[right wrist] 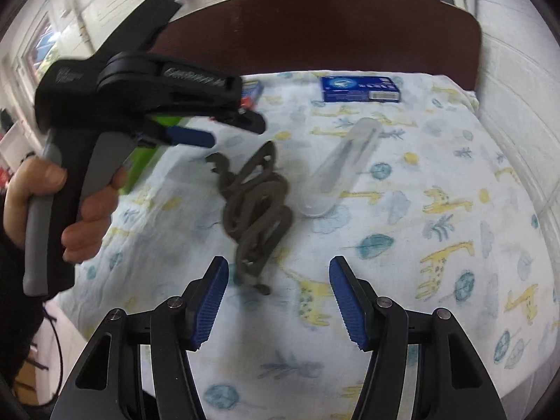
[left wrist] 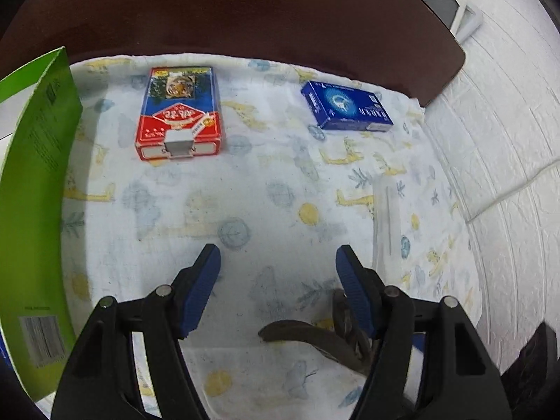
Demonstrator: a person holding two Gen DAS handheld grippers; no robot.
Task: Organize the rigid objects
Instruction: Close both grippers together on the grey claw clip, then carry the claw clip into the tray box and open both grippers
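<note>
Nearest, the left hand-held gripper (left wrist: 278, 255) hangs over the patterned cloth (left wrist: 245, 189) with its blue pads spread wide and nothing between them. Just beside its right finger lies a dark coiled rubber snake (left wrist: 315, 336). The right hand-held gripper (right wrist: 279, 267) is likewise spread and holds nothing, hovering close to the snake's near end. Beyond the snake, a clear plastic tube (right wrist: 336, 171) lies tilted on the cloth. At the left edge stands a green box (left wrist: 35, 192). Farther back lie a red-and-blue card box (left wrist: 180, 112) and, well apart to its right, a blue box (left wrist: 344, 110), both flat, near the dark brown headboard (left wrist: 245, 17).
</note>
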